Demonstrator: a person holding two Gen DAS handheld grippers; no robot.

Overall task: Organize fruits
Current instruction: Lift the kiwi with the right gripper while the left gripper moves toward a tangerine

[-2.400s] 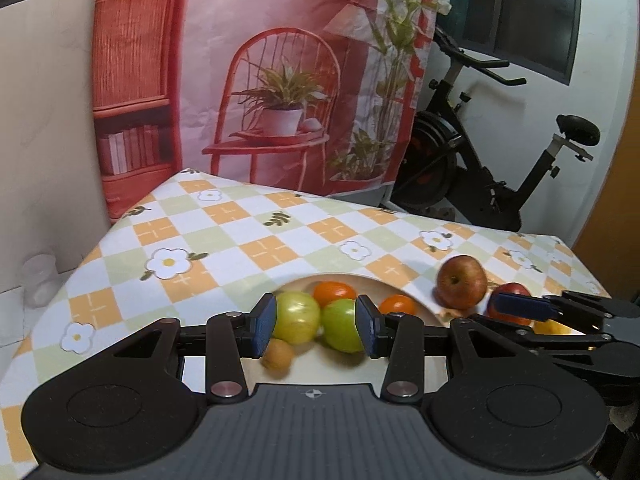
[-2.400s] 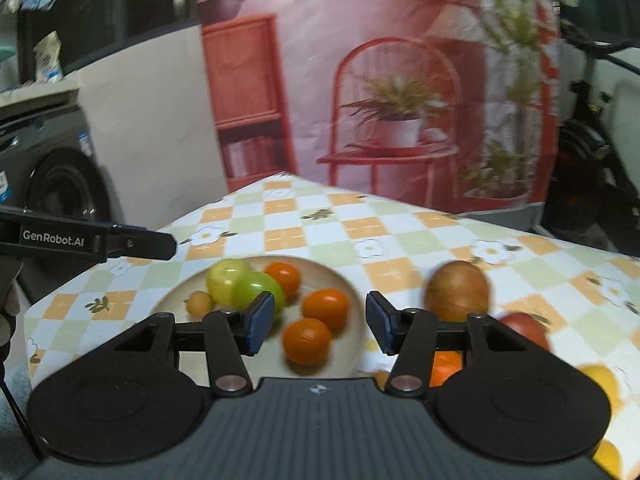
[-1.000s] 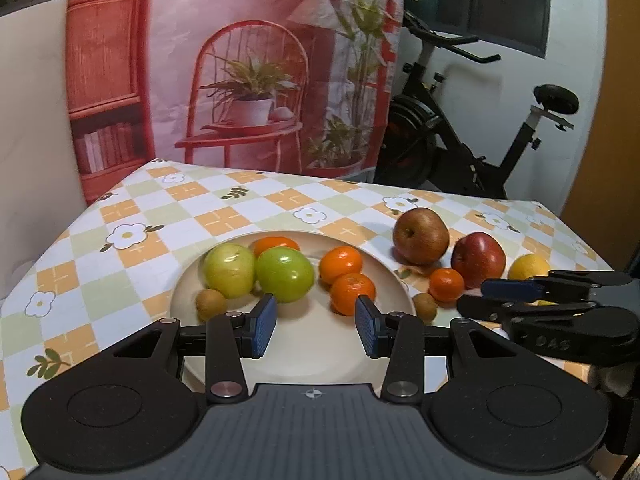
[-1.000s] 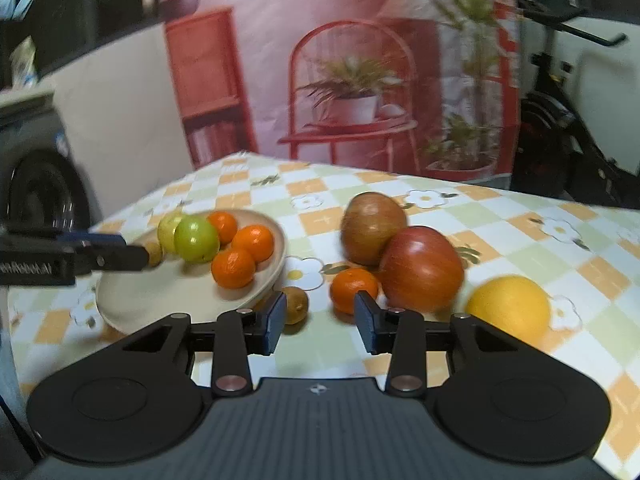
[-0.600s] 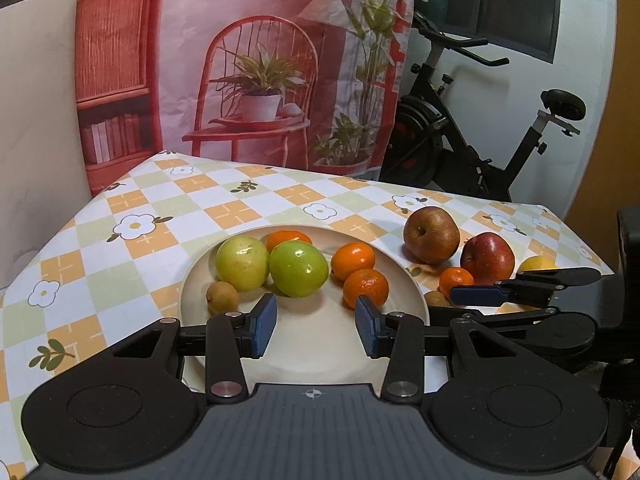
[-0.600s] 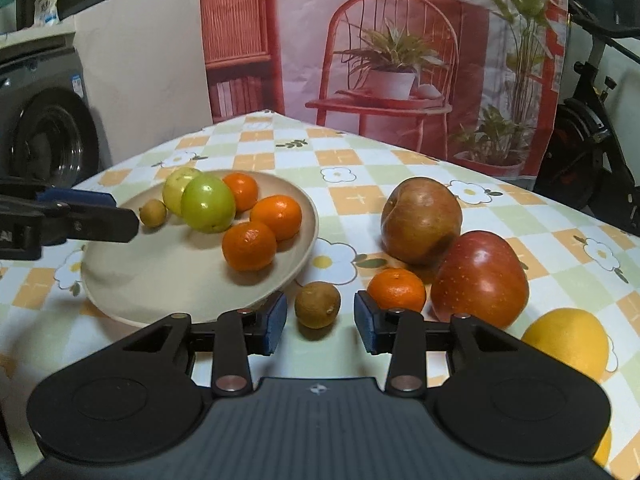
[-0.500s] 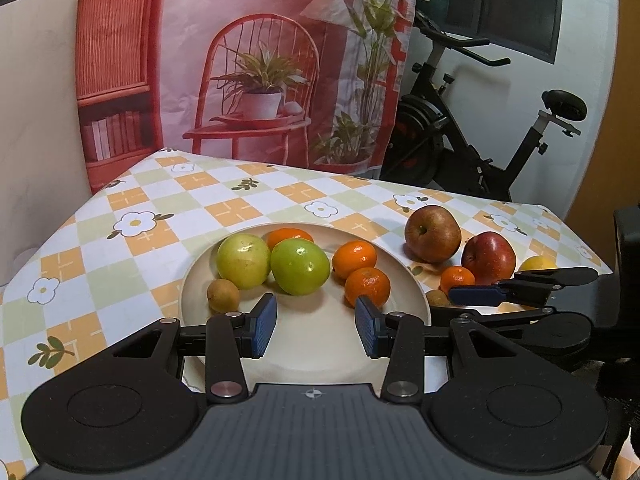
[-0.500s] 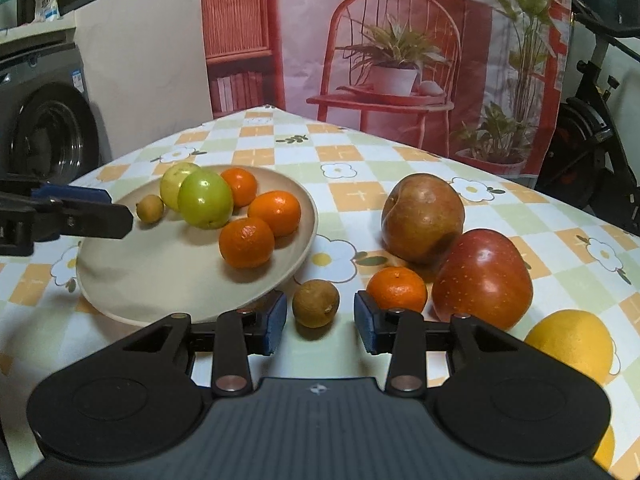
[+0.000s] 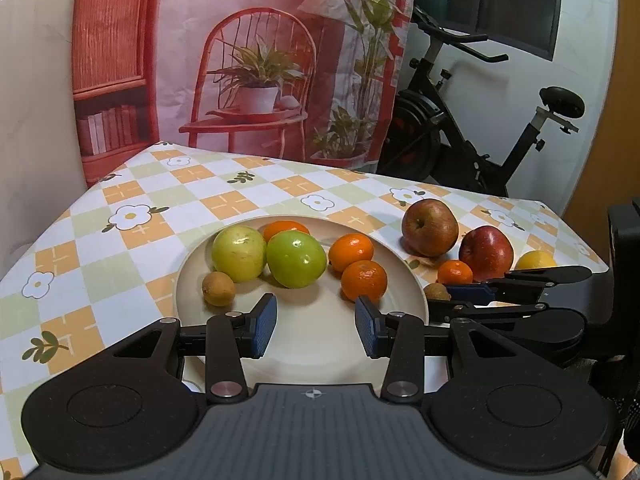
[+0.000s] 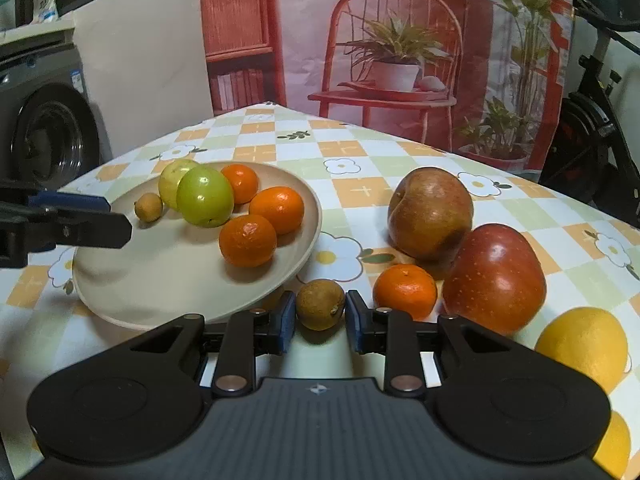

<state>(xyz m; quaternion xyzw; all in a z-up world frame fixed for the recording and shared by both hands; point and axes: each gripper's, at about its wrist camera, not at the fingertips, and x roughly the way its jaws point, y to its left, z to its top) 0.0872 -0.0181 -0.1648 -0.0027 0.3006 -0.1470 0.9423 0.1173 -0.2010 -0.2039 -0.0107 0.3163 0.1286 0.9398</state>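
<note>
Between the right gripper's (image 10: pixel 320 322) blue pads sits a small brown longan (image 10: pixel 320 304), on the cloth (image 10: pixel 360 152) just off the plate's (image 10: pixel 168 304) 5 o'clock rim. Log-wise jaws just closed to their tightest; pads press both its sides, so it is gripped. Longan is round, dull brown, rough skin, small stem scar at its lower right.

At 2 o'clock from it, a tangerine (image 10: pixel 405 290), touching a red apple (image 10: pixel 494 278) further right. Yellow lemon (image 10: pixel 582 346) at 3 o'clock, well right. Brownish apple (image 10: pixel 430 212) behind the tangerine, at 1 o'clock.

Left gripper (image 9: pixel 316 326) hangs over the plate's near side, jaws part open, nothing between them.

On the plate: nearest, orange (image 10: pixel 247 240); behind it another orange (image 10: pixel 277 209); green apple (image 10: pixel 205 196) at 10 o'clock of those; yellow-green apple (image 10: pixel 170 178) touching it behind; third orange (image 10: pixel 241 182) at the far rim; a second longan (image 10: pixel 148 207) at the far left.
</note>
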